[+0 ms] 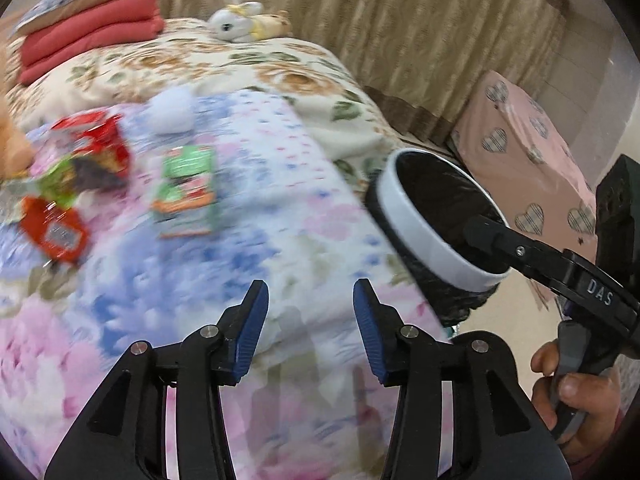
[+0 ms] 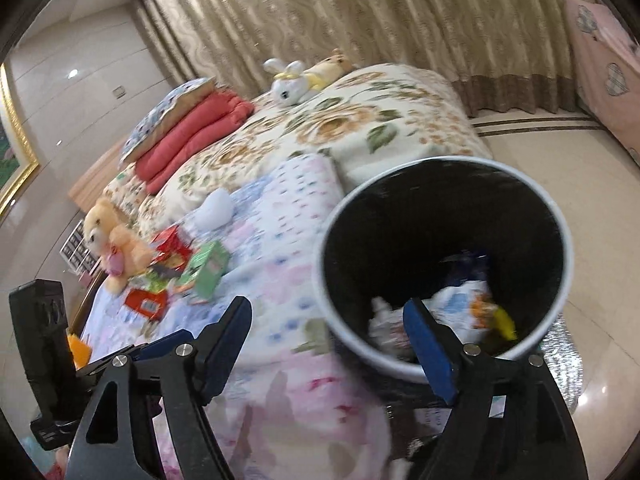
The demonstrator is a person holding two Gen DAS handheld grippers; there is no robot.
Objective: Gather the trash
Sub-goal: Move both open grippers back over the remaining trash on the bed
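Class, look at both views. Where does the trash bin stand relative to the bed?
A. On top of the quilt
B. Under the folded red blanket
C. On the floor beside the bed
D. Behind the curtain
C: the bin stands off the bed's edge, on the floor, with trash already inside.

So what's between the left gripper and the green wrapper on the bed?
Only bare floral quilt. In the left wrist view nothing lies between the open left gripper and the green wrapper; the other wrappers sit further left.
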